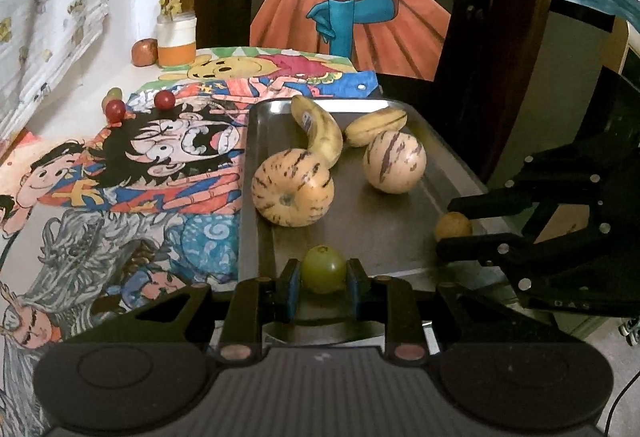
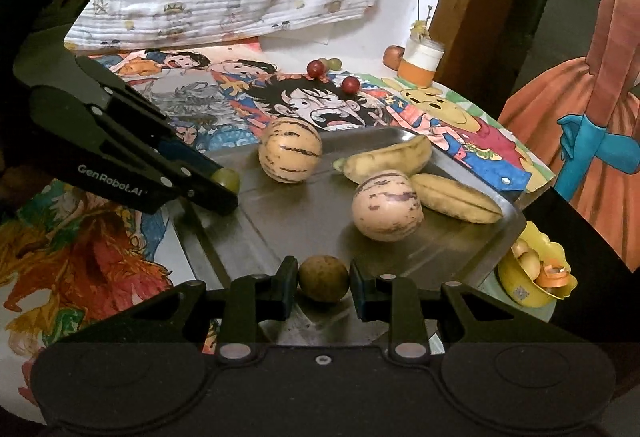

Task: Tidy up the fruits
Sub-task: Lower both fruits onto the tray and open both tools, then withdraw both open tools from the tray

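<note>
- Jaws of your left gripper (image 1: 323, 274) are clamped on a green grape (image 1: 323, 269), held over the near edge of the metal tray (image 1: 384, 237).
- Your right gripper (image 2: 324, 279) pinches a small brown round fruit (image 2: 324, 278) at the tray's near edge (both pads touch it).
- On the tray you see two striped melons (image 1: 293, 189) (image 1: 394, 161), a banana (image 1: 320, 131) touching the left one, and a ribbed yellow fruit (image 1: 376, 126) at the back.
- On the bench (image 1: 80, 93), well apart from the tray, sit two red grapes (image 1: 115, 109) (image 1: 164, 99), with another green one (image 1: 114, 93) just behind.
- By the wall stand an orange-and-white jar (image 1: 176, 41) and a reddish fruit (image 1: 144, 52) beside it.
</note>
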{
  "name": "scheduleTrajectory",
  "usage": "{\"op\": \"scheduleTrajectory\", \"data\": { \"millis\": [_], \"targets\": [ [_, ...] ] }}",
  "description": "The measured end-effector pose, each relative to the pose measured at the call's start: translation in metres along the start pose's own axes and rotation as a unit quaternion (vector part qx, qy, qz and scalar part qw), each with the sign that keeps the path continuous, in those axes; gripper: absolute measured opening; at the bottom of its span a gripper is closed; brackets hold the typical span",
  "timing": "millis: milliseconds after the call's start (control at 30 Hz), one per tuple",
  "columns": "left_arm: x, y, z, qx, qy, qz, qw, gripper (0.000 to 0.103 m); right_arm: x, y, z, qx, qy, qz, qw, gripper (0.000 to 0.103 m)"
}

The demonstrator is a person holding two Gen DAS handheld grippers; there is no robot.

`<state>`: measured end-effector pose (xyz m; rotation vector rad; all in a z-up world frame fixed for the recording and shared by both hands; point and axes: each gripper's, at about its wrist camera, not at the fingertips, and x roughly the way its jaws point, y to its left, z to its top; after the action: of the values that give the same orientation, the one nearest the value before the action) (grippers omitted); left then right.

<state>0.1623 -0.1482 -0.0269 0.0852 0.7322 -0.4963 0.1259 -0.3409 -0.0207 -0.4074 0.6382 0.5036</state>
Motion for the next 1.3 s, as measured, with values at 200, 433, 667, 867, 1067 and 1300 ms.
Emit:
{"op": "scheduleTrajectory", "data": {
  "millis": [200, 433, 667, 867, 1067, 1300],
  "targets": [
    [0.0, 0.001, -0.001, -0.003, -0.002, -0.001, 1.0, 0.027, -0.002, 0.002, 0.0, -0.002, -0.01, 0.0, 1.0, 0.032],
    [-0.006, 0.005, -0.002, -0.028, -0.015, -0.011, 0.9994, 0.059, -0.016, 0.001, 0.001, 0.006, -0.038, -0.016, 0.999, 0.046],
    [-0.031, 0.005, -0.002, -0.039, -0.051, 0.007, 0.9979, 0.079, -0.038, 0.001, -0.004, 0.05, -0.063, -0.043, 0.996, 0.068],
    [-0.064, 0.014, -0.016, -0.059, -0.082, 0.056, 0.9933, 0.103, -0.065, 0.021, -0.014, 0.134, -0.105, -0.09, 0.981, 0.089],
    [-0.091, 0.021, -0.041, -0.072, -0.088, 0.077, 0.9904, 0.103, -0.084, 0.061, -0.029, 0.214, -0.134, -0.124, 0.96, 0.102],
    [-0.113, 0.037, -0.062, -0.092, -0.066, 0.102, 0.9884, 0.103, -0.082, 0.09, -0.026, 0.249, -0.082, -0.107, 0.959, 0.102]
  ]
}}
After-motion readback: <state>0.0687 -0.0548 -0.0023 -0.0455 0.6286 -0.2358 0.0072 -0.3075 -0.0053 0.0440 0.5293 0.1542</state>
